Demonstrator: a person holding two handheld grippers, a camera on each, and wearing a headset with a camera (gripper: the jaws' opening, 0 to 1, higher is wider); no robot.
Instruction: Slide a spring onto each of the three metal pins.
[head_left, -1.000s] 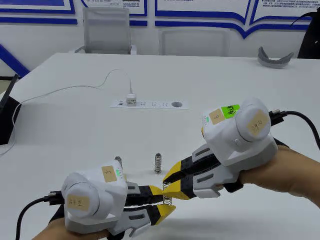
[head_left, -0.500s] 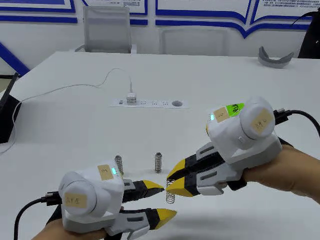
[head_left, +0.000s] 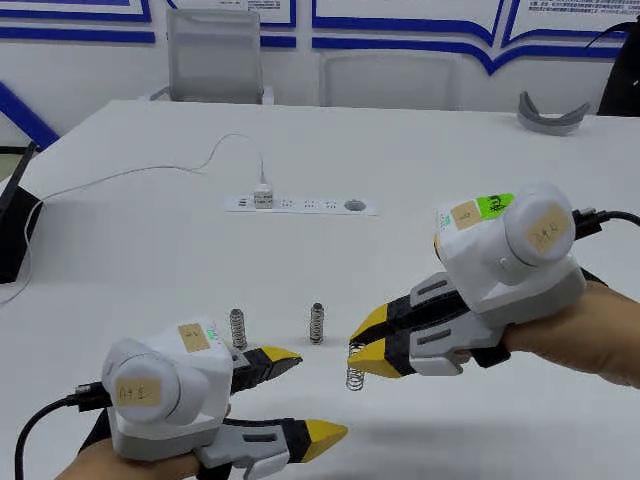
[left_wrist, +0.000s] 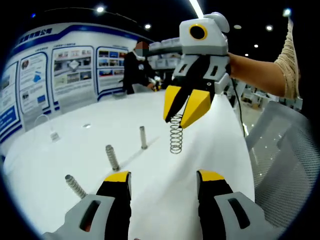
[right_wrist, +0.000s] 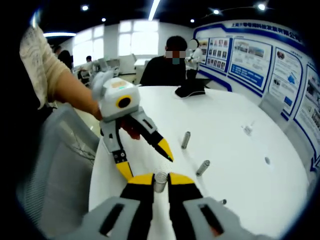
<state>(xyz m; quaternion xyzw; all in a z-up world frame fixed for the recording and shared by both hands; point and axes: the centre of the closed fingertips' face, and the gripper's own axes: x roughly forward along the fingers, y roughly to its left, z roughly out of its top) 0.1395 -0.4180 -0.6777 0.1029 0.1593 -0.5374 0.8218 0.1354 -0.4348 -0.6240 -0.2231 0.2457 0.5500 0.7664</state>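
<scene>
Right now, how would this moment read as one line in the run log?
right gripper: shut on spring | left gripper: open | left pin: loaded | middle pin: loaded | third pin: bare

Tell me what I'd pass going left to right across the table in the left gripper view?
spring-covered pin → second spring-covered pin → bare pin → spring held by the right gripper
</scene>
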